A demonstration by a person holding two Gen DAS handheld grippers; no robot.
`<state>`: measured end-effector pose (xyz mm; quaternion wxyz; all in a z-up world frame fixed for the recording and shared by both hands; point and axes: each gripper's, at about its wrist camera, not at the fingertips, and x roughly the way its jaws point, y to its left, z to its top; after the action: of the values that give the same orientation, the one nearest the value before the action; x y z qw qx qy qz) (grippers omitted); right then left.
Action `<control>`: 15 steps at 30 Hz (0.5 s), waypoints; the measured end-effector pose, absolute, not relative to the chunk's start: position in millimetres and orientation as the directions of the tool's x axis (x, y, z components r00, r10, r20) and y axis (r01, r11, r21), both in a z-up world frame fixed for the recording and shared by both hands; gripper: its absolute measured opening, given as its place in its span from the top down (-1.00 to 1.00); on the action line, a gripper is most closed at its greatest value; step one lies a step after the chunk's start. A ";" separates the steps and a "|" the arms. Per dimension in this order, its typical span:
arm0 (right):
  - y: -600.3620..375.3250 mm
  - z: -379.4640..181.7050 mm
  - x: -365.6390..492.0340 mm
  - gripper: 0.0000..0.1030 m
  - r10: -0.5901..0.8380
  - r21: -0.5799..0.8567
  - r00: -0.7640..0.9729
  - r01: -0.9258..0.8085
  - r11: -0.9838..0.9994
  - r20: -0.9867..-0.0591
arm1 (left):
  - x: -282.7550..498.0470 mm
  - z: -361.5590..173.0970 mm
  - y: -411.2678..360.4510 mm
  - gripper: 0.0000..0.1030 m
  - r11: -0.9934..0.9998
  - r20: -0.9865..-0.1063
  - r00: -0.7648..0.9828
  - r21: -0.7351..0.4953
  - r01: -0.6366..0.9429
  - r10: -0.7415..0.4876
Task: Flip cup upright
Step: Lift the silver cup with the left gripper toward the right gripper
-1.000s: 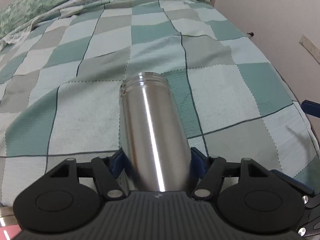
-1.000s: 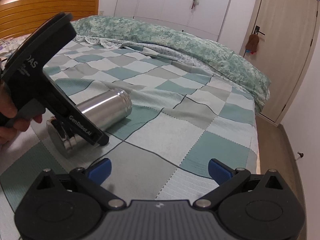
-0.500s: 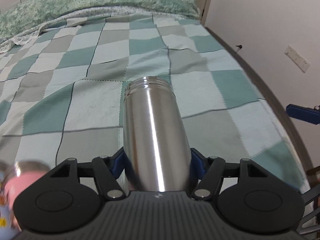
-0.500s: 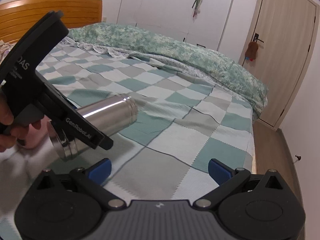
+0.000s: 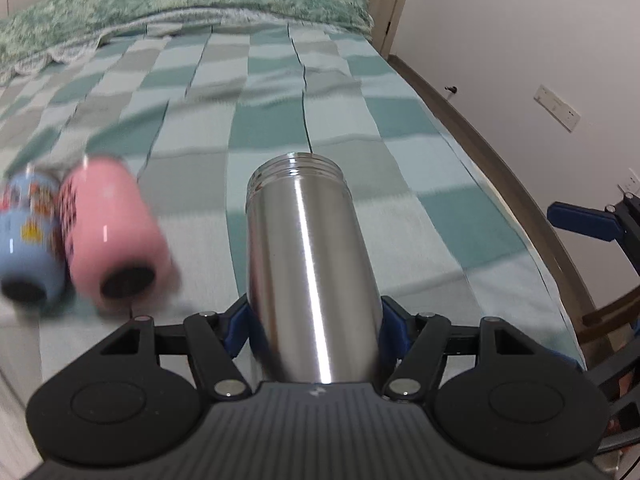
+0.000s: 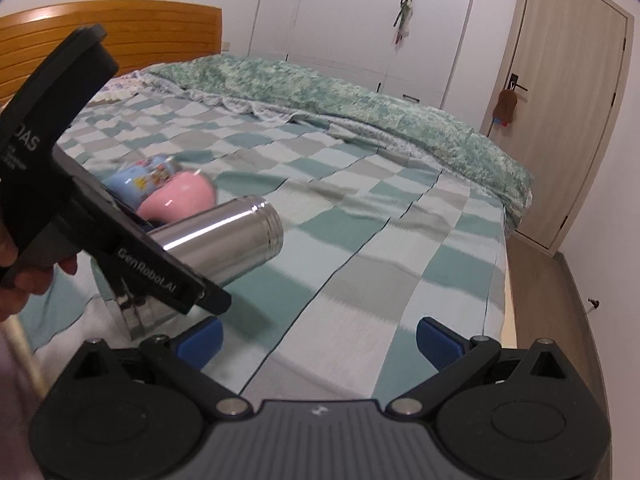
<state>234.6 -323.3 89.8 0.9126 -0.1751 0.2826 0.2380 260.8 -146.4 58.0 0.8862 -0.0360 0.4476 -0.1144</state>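
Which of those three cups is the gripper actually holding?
The steel cup, clamped near its base by the left gripper. The pink cup and blue cup lie untouched on the bed.

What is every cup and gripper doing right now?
Shiny steel cup: tilted, lifted, open mouth forward.
Left gripper: shut on steel cup.
Right gripper: open, empty.
Pink cup: lying on its side.
Blue cartoon cup: lying beside the pink one.
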 end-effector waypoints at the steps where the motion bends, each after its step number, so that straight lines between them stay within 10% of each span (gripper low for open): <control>1: -323.5 87.7 226.2 -1.00 0.334 -0.186 0.724 -0.535 0.824 -0.603 | 252.0 53.8 -146.7 -0.31 0.971 -0.787 0.571 -0.170 0.167 -0.236; 15: -321.1 58.9 164.7 -1.00 0.336 -0.151 0.686 -0.546 0.824 -0.645 | 201.9 8.8 -141.6 -0.31 0.976 -0.791 0.571 -0.177 0.127 -0.218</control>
<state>164.7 -321.1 58.9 0.9025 -0.1684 0.3120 0.2445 201.9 -141.6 8.8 0.8850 -0.0503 0.4525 -0.0976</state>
